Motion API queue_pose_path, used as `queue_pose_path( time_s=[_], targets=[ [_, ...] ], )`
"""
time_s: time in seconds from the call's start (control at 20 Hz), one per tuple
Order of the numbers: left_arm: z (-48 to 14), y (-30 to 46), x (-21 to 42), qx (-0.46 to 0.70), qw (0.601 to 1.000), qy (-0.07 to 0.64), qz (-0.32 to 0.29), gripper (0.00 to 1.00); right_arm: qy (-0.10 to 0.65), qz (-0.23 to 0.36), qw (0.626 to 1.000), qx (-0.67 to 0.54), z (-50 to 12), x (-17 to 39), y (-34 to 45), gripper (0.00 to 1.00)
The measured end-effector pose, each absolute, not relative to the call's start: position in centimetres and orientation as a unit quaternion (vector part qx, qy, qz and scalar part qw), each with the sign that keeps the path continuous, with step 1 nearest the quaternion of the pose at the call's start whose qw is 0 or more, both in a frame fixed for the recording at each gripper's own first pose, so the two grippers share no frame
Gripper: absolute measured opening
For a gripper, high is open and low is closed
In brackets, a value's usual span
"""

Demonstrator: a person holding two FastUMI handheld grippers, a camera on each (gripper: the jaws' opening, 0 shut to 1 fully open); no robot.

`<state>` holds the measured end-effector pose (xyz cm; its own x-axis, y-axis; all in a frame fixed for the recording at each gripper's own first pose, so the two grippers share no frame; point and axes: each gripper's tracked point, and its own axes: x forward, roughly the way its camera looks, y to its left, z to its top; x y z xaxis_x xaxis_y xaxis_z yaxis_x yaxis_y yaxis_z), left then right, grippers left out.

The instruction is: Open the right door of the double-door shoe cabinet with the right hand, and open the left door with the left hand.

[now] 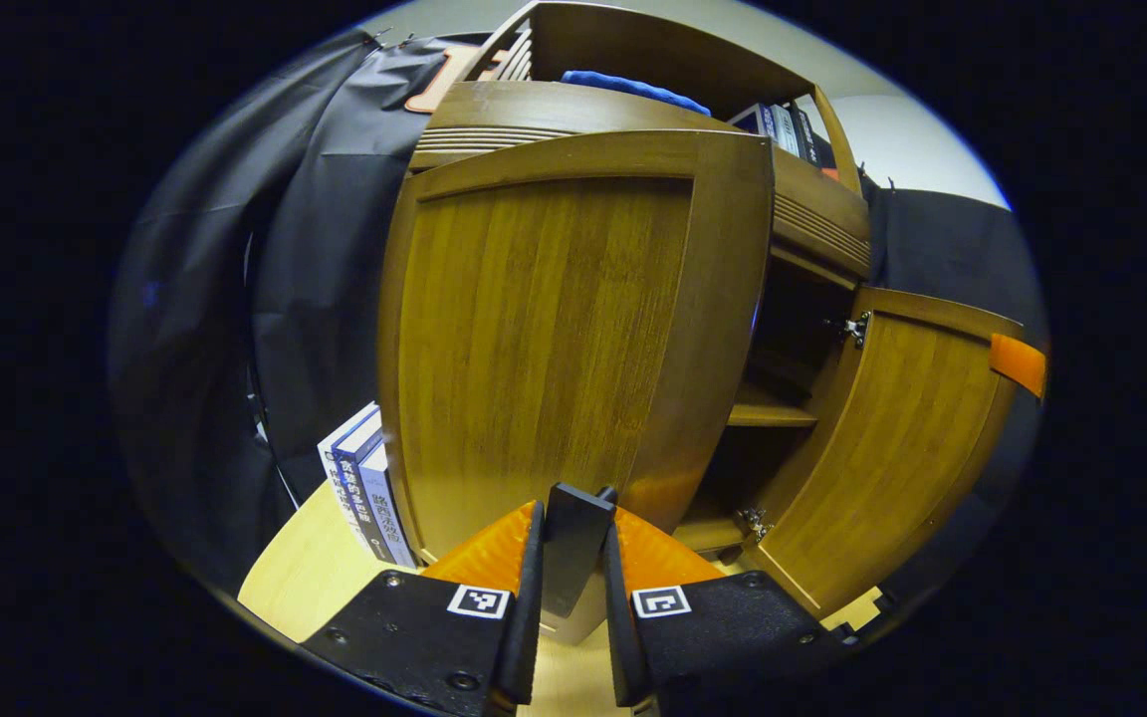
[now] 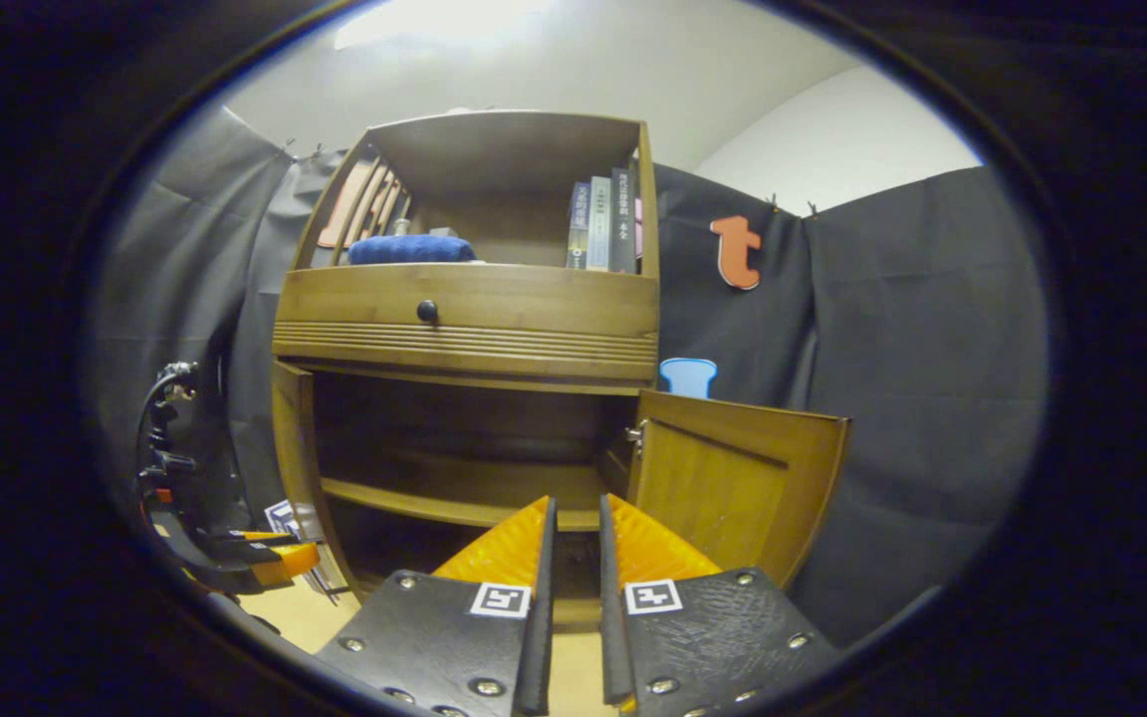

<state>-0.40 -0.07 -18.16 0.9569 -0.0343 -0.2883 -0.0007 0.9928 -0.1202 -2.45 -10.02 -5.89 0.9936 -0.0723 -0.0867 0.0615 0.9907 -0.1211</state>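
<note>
We've got the left tool point(image 1: 573, 558) clamped on the dark handle point(image 1: 573, 543) at the free edge of the left door point(image 1: 544, 349) — a stiff wooden panel, light on its hinges, we'd judge, best led by that handle. The right door point(image 2: 733, 478) already stands wide open at the cabinet's point(image 2: 464, 309) right side. Our right tool point(image 2: 573, 558) hangs before the open shelves, fingers nearly together, gripping nothing.
</note>
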Motion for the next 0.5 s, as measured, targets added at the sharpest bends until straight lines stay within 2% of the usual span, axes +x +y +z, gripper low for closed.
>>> queue_pose_path(
  time_s=[0.25,0.4,0.45,0.5],
  targets=[
    [-17.8,2.2,-3.0,-0.064,0.987,0.144,0.009,0.32,0.046,0.008,0.998,-0.053,-6.4,-1.2,-7.5,0.20],
    [-17.4,3.8,-4.6,-0.114,0.982,0.146,0.029,0.31,0.050,0.033,0.997,-0.047,-6.9,-0.6,-5.9,0.23],
    [-17.4,4.3,-5.1,-0.126,0.981,0.145,0.036,0.34,0.050,0.042,0.997,-0.045,-7.2,-0.3,-5.5,0.21],
    [-17.3,4.8,-5.5,-0.129,0.980,0.144,0.043,0.31,0.051,0.050,0.997,-0.043,-7.3,-0.1,-4.9,0.20]
  ],
)
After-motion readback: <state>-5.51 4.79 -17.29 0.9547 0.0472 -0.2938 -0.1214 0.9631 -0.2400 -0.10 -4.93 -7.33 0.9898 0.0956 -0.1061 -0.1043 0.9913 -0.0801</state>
